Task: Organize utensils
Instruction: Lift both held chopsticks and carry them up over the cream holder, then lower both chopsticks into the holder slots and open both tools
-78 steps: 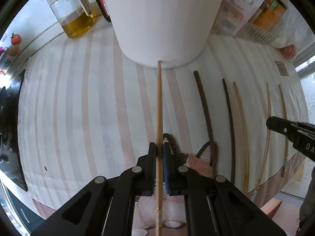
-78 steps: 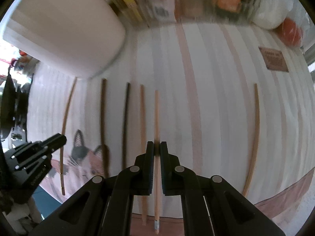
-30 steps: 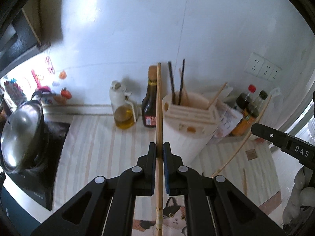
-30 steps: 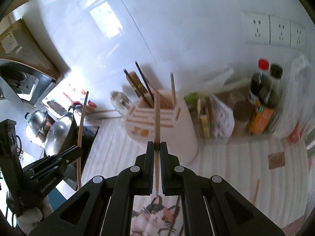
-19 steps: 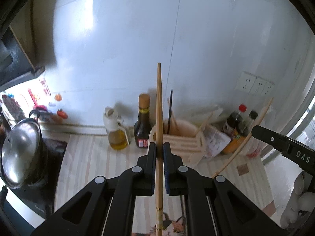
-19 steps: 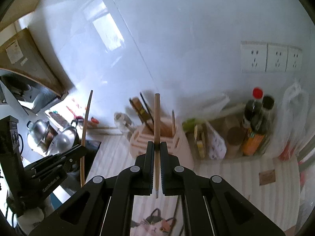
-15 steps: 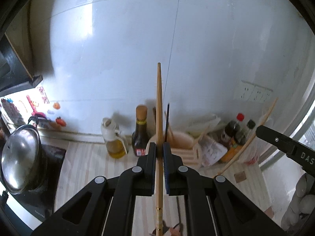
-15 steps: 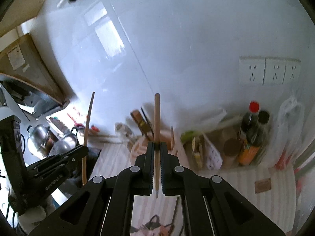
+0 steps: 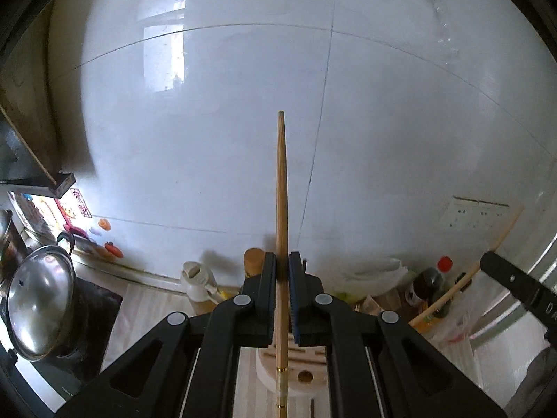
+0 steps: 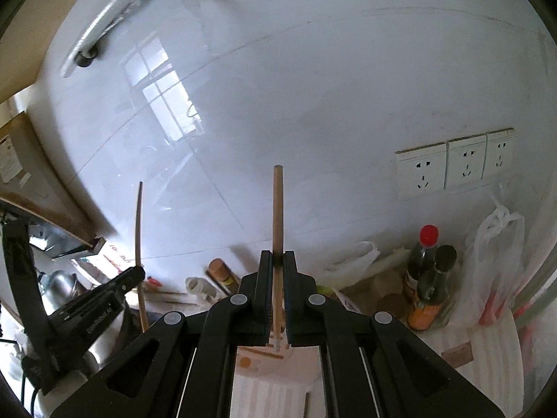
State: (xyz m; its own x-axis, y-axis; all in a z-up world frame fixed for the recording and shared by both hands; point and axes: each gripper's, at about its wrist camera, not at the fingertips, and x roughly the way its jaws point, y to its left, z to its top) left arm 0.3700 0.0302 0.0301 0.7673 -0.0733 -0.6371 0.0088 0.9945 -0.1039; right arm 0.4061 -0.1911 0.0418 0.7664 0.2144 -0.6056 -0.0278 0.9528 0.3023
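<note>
Clamping one chopstick [image 9: 281, 209] apiece [image 10: 277, 216], left claw [image 9: 282, 299] and right claw [image 10: 277, 299] hover above the holder [image 9: 306, 376]; ideally lower each tip straight into a slot.

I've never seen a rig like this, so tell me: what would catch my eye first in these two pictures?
Most striking is a wooden chopstick standing upright in the middle of each view, clamped between black jaws against a glossy white tiled wall. Below the left gripper, a pale holder with slots and holes shows between the jaws. A shiny steel pot lid sits at far left, and sauce bottles stand under wall sockets at right.
</note>
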